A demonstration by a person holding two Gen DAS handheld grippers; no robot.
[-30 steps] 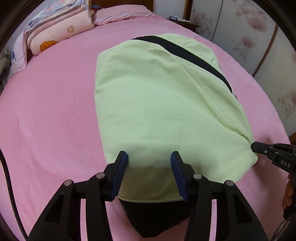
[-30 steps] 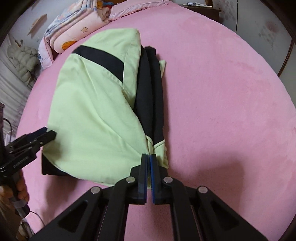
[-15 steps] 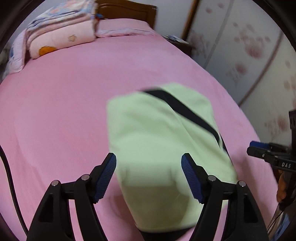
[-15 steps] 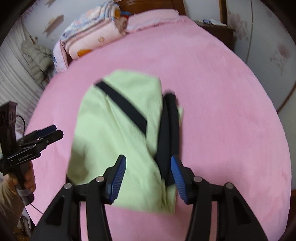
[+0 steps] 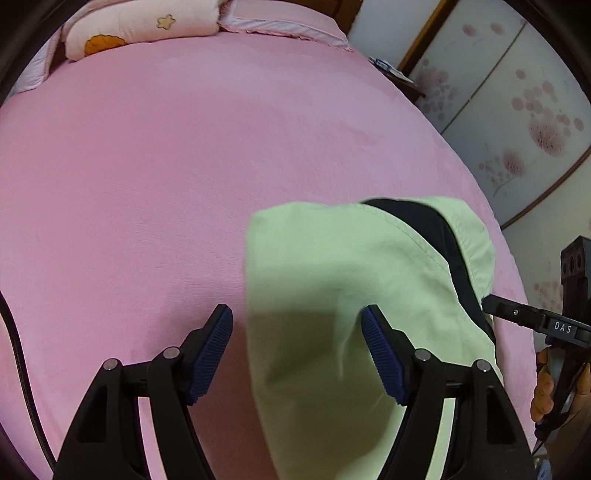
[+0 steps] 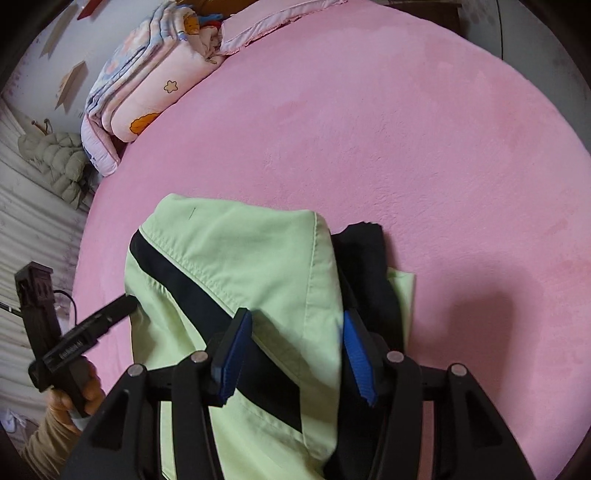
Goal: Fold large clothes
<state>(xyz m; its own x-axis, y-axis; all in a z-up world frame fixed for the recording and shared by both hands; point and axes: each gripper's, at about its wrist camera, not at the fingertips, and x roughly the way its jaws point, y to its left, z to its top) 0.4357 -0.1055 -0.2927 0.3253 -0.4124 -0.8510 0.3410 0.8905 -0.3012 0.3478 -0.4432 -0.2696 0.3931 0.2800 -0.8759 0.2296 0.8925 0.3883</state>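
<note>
A folded light-green garment [image 5: 351, 266] with a black stripe [image 6: 177, 280] and black inner layers [image 6: 369, 258] lies flat on the pink bed [image 5: 147, 166]. My left gripper [image 5: 295, 317] hovers over the garment's left edge; its jaws are closing slightly, and the blue pads touch no cloth. My right gripper [image 6: 297, 317] hangs open above the garment's right half, holding nothing. Each gripper also shows at the edge of the other's view: the right gripper [image 5: 493, 304] and the left gripper [image 6: 125, 304], both beside the cloth.
A folded quilt [image 6: 147, 92] and a pink pillow [image 5: 280, 26] sit at the bed's head. A puffy jacket [image 6: 55, 158] hangs at the left. Flowered wardrobe doors [image 5: 517, 110] and a nightstand [image 5: 391, 74] stand past the bed's right edge.
The right gripper opened and let go of the garment's corner. Both grippers drew back from the cloth, which now sits lower in both views. The left jaws spread wider.
</note>
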